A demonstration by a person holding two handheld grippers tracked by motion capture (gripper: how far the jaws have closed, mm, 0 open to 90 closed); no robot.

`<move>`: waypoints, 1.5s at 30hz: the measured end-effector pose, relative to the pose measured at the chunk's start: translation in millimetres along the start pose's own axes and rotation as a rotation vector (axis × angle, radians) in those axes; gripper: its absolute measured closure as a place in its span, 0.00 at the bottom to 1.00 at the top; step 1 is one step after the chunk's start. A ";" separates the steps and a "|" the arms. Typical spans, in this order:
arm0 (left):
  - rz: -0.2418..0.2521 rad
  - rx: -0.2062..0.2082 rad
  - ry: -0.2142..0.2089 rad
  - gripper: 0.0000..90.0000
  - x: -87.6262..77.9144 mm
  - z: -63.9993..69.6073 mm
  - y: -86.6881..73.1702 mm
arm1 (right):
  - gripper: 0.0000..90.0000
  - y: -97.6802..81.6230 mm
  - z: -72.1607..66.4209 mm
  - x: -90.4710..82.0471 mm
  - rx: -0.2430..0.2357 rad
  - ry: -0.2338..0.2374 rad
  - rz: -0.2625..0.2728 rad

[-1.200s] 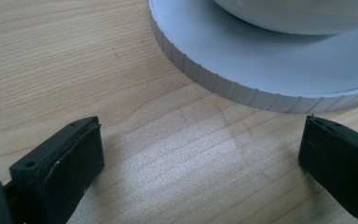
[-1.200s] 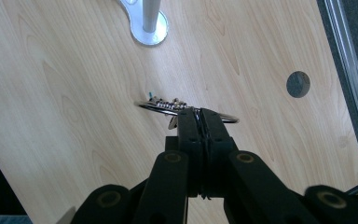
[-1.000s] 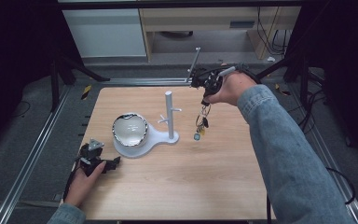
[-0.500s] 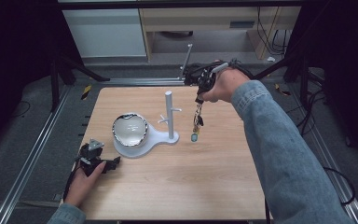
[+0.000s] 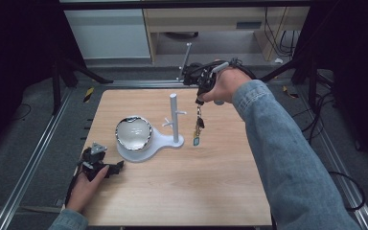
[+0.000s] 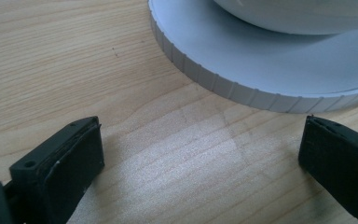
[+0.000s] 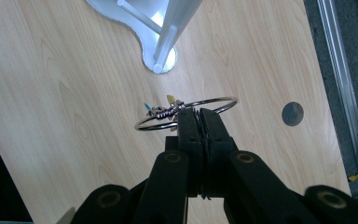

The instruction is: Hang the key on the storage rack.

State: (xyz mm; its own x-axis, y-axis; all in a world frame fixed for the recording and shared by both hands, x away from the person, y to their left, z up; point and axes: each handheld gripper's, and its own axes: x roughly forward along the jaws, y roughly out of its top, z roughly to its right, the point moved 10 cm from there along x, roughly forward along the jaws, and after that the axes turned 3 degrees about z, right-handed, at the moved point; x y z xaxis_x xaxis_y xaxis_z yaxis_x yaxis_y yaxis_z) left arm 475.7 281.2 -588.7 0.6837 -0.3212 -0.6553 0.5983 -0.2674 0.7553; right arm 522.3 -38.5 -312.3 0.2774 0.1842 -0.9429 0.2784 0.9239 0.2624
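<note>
A white stand [image 5: 174, 120] with an upright post and short pegs rests on the wooden table [image 5: 220, 182], with a shiny bowl [image 5: 133, 132] on its round base. My right gripper [image 5: 200, 99] hangs just right of the post top, pointing down. It is shut on a metal key ring [image 7: 186, 112], and a bunch of keys and tags [image 5: 198, 127] dangles below it, above the table. In the right gripper view the post [image 7: 175, 23] and a peg lie below the ring. My left gripper [image 5: 109, 166] lies on the table near the front left, open and holding nothing, facing the stand's base [image 6: 261, 70].
A round hole [image 7: 292, 113] is cut in the tabletop to the right of the ring. Metal rails [image 5: 38, 158] run along both sides of the table. Shelving and cables stand in the dark behind the far edge.
My right hand has shifted slightly left and away, bringing the hanging keys closer to the post. The left hand has stayed put.
</note>
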 end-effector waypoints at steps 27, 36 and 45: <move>0.000 0.001 -0.001 0.00 0.0 -0.1 0.0 | 0.99 31.1 -8.2 3.4 -0.043 0.007 0.011; 0.000 0.000 -0.001 0.00 0.0 0.0 0.0 | 0.99 36.4 -7.4 12.0 -0.043 0.018 0.001; 0.001 -0.001 -0.001 0.00 0.1 0.0 0.1 | 0.99 42.0 -6.1 15.8 -0.048 0.028 -0.017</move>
State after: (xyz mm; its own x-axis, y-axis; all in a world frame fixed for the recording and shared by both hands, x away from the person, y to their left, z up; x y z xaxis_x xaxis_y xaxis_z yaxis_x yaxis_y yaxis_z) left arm 475.8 281.1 -588.7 0.6838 -0.3218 -0.6548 0.5982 -0.2667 0.7557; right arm 532.8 5.2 -317.4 0.2468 0.1774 -0.9527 0.2383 0.9418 0.2371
